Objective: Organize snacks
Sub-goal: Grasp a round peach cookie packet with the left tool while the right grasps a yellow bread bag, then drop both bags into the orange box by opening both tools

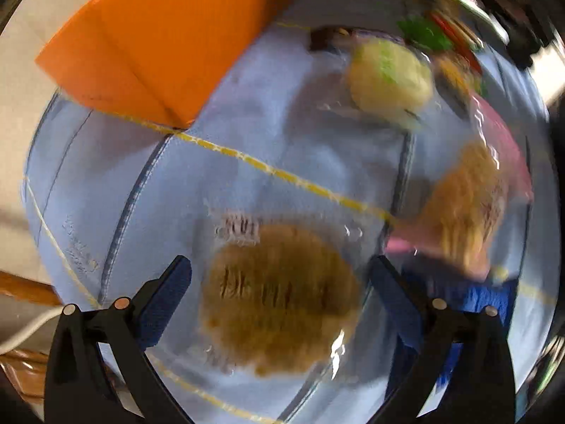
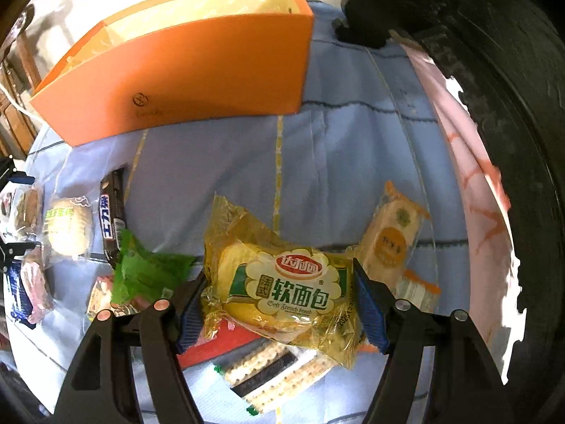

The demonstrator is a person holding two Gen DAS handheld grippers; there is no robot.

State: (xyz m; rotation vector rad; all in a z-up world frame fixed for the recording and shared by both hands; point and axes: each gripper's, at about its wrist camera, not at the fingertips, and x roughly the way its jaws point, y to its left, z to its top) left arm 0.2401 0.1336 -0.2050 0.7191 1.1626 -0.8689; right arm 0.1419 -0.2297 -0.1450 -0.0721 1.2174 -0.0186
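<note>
My right gripper [image 2: 279, 300] is shut on a yellow soft bread packet [image 2: 282, 289], its blue pads pressing both sides. The packet hangs over a cracker pack [image 2: 279, 374] and a red packet [image 2: 219, 346]. The left wrist view is blurred. There my left gripper [image 1: 279, 282] points down and stands open, with a brown cake in a clear wrapper [image 1: 279, 300] lying between its fingers, which do not press on it. An open orange box [image 2: 183, 70] stands at the back of the light blue cloth [image 2: 335, 162]; the orange box [image 1: 159, 42] also shows at the upper left for the left gripper.
Left of the bread lie a green packet [image 2: 144, 272], a dark chocolate bar [image 2: 113, 219] and a pale round cake [image 2: 69, 229]. An orange-and-white biscuit packet [image 2: 392, 236] lies to the right. A pale cake [image 1: 388, 77] and a pink-wrapped pastry [image 1: 462, 208] lie beyond the left gripper.
</note>
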